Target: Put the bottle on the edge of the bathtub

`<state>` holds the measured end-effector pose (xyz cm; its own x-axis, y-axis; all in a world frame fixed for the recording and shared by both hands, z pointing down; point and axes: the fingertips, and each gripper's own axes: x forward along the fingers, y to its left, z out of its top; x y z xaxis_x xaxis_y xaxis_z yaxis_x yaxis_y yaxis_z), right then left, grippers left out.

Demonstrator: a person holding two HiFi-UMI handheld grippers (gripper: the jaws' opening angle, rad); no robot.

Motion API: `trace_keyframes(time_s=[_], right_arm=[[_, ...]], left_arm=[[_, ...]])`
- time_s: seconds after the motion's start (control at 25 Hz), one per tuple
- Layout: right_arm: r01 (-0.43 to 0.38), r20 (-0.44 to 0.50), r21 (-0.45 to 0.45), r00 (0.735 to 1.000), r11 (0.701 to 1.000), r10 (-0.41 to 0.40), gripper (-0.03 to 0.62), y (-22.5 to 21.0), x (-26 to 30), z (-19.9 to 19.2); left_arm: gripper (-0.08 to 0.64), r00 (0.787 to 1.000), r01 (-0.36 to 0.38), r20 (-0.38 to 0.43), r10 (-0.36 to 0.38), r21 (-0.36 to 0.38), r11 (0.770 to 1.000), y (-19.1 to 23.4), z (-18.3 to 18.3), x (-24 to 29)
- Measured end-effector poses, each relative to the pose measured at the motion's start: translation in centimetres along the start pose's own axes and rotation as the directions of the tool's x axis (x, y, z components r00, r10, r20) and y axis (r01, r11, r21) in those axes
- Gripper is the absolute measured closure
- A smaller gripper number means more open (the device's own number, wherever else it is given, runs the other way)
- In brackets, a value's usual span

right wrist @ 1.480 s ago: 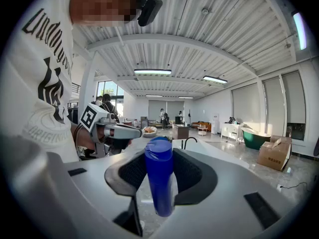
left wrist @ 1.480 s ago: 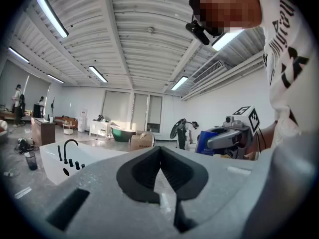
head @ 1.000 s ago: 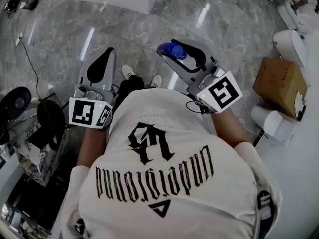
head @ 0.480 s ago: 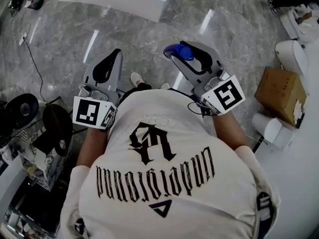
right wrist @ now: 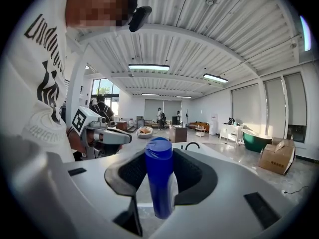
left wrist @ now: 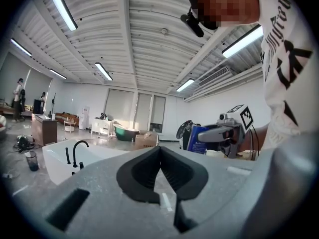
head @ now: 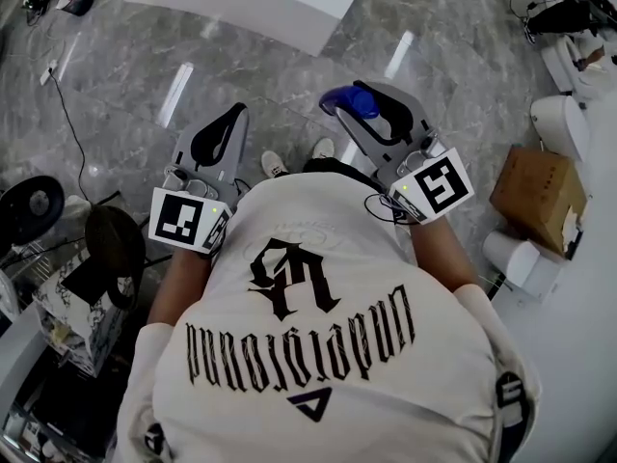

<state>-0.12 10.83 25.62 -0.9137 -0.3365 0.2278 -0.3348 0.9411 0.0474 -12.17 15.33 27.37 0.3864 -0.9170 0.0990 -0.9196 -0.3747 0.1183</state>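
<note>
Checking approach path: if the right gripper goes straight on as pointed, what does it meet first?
Probably the white bathtub, near its black faucet. The floor between looks free, though depth is unclear.

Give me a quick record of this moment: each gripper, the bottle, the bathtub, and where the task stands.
left gripper: jaws shut, nothing between them
right gripper: shut on the blue bottle
blue bottle: carried in the air above the grey marble floor
bathtub: white, black faucet on its rim, ahead of the person, apart from both grippers
task status: bottle in hand, not yet set on the bathtub edge
</note>
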Motion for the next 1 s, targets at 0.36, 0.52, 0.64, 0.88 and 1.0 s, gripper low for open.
trace_keyframes(time_s=[0.36, 0.52, 0.64, 0.88, 1.0], right_arm=[[-0.045, 0.006, -0.019, 0.999, 0.999, 0.045, 0.436, -0.4, 3.4, 1.1], [-0.063, 0.01, -0.022, 0.998, 0.998, 0.063, 0.436, -1.4, 4.5, 1.1], [-0.073, 0.019, -0.025, 0.997, 0.997, 0.074, 0.436, -2.4, 5.4, 1.2], [-0.083, 0.024, -0.008, 0.996, 0.997, 0.083, 0.436, -5.7, 6.1, 0.9], [-0.086, 0.024, -0.005, 0.996, 0.996, 0.086, 0.436, -7.7, 6.2, 0.7]], left_arm=[[0.545, 0.999, -0.049, -0.003, 0.049, -0.018, 0.999, 3.0, -0.1, -0.5], [0.545, 0.997, -0.072, -0.004, 0.072, -0.009, 0.997, 3.9, 0.2, 0.2], [0.545, 0.996, -0.087, -0.01, 0.087, -0.015, 0.996, 4.7, 0.1, 1.0], [0.545, 0.995, -0.096, -0.032, 0.095, -0.011, 0.995, 5.3, 0.2, 4.1], [0.545, 0.994, -0.107, -0.04, 0.106, -0.012, 0.994, 5.6, 0.4, 6.0]])
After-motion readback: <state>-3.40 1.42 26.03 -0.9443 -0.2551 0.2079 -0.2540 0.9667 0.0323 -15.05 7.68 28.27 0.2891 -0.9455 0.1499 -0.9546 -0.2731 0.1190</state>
